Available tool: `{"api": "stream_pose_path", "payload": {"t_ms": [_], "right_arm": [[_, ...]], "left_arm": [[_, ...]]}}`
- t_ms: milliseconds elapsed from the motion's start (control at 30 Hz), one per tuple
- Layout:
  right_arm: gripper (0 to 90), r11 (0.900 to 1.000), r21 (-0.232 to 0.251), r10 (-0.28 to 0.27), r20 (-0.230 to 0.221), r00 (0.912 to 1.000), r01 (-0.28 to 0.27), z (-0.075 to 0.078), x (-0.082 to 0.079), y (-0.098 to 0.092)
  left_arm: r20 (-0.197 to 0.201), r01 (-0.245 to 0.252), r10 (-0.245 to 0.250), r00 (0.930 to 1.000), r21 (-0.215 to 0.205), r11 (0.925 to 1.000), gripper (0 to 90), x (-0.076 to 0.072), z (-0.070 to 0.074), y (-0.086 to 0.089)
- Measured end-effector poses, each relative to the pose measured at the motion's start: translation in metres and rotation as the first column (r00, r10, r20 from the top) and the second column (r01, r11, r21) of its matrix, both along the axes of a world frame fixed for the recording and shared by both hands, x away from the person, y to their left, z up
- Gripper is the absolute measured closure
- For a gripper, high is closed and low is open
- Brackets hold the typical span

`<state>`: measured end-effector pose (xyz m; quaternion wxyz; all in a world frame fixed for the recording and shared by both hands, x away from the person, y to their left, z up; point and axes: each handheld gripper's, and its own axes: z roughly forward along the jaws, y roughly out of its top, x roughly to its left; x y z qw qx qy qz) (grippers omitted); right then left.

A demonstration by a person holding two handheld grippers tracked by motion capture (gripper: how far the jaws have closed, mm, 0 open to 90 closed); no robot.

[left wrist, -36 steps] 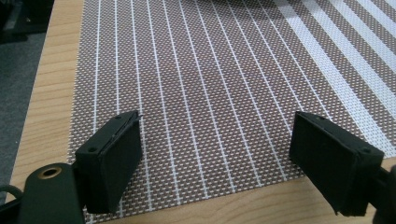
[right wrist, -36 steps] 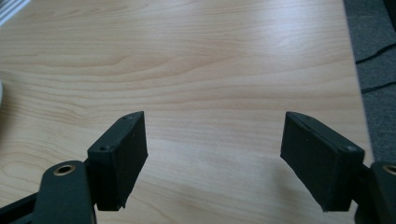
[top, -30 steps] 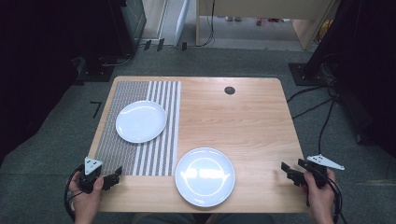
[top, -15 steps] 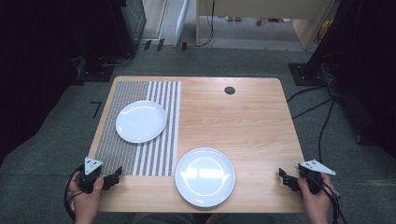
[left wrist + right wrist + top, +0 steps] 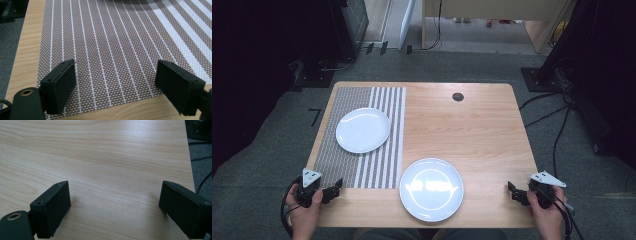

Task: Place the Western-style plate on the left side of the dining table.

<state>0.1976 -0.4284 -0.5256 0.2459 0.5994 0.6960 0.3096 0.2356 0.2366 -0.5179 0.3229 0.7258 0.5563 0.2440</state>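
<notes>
- Jaws of our right gripper (image 5: 514, 191) have just been opening; they stand spread over bare table (image 5: 492, 135), holding nothing.
- Left gripper (image 5: 335, 187) is spread too, over the mat (image 5: 343, 165) edge.
- Near plate (image 5: 431, 189) lies between both grippers, untouched; we judge a reach comes next.
- Compared with before, our right hand sits slightly lower at the corner.

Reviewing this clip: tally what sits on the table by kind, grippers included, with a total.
White plates: 2, one on the mat, one on bare wood
Striped placemat: 1
Handheld grippers: 2, left gripper and right gripper, both open, nothing between the jaws
Total: 5
</notes>
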Motion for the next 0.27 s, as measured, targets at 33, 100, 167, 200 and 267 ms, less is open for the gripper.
{"api": "stream_pose_path", "payload": {"t_ms": [33, 100, 167, 200, 267], "right_arm": [[9.9, 1.0, 0.001, -0.001, -0.001, 1.0, 0.001, 0.0, 0.0, 0.0002], [9.4, 1.0, 0.0, 0.001, -0.001, 1.0, -0.001, 0.0, 0.0002, 0.0001], [9.0, 1.0, -0.001, 0.002, -0.002, 1.0, -0.002, -0.0001, 0.0005, 0.0002], [8.8, 1.0, -0.001, 0.003, -0.003, 1.0, -0.003, -0.0001, 0.0007, 0.0003], [8.5, 1.0, -0.002, 0.004, -0.002, 1.0, -0.004, -0.0002, 0.0009, 0.0003]], "left_arm": [[0.0, 0.002, -0.002, 1.0, -0.001, 1.0, 16.9, 0.0, 0.0, 0.0002], [0.0, 0.004, -0.004, 1.0, -0.001, 1.0, 16.9, 0.0, 0.0, 0.0004], [0.0, 0.005, -0.005, 1.0, -0.001, 1.0, 16.8, -0.0001, 0.0, 0.0005], [0.0, 0.005, -0.005, 1.0, 0.0, 1.0, 16.9, -0.0001, 0.0001, 0.0006], [-0.001, 0.005, -0.005, 1.0, -0.001, 1.0, 16.8, -0.0001, 0.0001, 0.0006]]}}
